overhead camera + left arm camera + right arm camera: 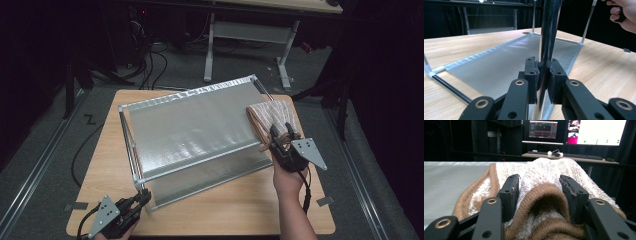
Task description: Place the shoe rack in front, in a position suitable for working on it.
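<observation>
A two-tier metal rack [190, 125] with silvery shelves stands on the wooden table [240, 205]. Across the right end of its top shelf lies a folded beige-and-white striped towel [267, 116]. My right gripper [281, 129] comes at it from the near side, shut on a thick fold of the towel [549, 167], which bulges between the two jaws of this gripper [539, 180]. At the rack's near left corner my left gripper [145, 196] is shut on the dark upright post [550, 30], which is pinched between the pads of that gripper [543, 62]. The lower shelf [506, 62] stretches away behind it.
The rack covers most of the table; bare wood [100, 165] shows to the left and along the front edge. Beyond the table stands a white-legged desk [250, 35] with cables [150, 65] on the floor. Lit monitors [596, 131] stand on the desk in the right gripper view.
</observation>
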A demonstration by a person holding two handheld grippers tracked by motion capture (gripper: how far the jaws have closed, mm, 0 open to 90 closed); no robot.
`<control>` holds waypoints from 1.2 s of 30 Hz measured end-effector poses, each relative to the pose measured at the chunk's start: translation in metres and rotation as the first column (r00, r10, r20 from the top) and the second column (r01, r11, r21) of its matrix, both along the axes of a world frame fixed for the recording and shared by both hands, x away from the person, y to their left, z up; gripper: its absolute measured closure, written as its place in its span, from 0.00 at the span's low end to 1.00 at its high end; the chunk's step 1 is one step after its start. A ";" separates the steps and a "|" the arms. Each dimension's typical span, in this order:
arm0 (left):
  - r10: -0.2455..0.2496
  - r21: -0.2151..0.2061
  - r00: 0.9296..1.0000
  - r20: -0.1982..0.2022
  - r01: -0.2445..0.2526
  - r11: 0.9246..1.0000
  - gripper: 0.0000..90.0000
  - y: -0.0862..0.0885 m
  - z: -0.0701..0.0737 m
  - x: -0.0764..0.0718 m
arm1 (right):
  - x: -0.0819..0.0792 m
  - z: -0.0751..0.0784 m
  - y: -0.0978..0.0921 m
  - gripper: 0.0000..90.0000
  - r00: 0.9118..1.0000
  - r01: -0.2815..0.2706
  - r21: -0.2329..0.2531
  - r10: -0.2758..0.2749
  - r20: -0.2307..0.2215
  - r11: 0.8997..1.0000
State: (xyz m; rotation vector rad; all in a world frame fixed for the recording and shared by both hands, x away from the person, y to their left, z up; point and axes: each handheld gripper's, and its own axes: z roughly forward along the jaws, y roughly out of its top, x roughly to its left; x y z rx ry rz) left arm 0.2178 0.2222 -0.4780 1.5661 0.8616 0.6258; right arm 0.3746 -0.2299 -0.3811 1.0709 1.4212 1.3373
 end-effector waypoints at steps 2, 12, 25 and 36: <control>-0.015 -0.003 1.000 -0.002 0.015 1.000 0.88 -0.003 0.000 0.001 | -0.002 -0.001 0.004 0.58 1.000 -0.010 0.001 0.010 0.005 1.000; -0.087 -0.046 0.996 0.007 0.087 0.995 0.89 -0.029 0.000 0.006 | -0.017 -0.002 0.028 0.57 0.998 -0.066 0.019 0.066 0.011 0.998; -0.208 0.037 0.978 0.034 0.207 0.978 0.89 -0.051 0.002 0.023 | -0.034 -0.002 0.064 0.57 0.990 -0.140 0.021 0.140 0.007 0.990; -0.265 0.024 0.964 0.004 0.265 0.964 0.89 -0.069 0.002 0.028 | -0.055 -0.003 0.092 0.57 0.978 -0.210 0.027 0.210 0.012 0.977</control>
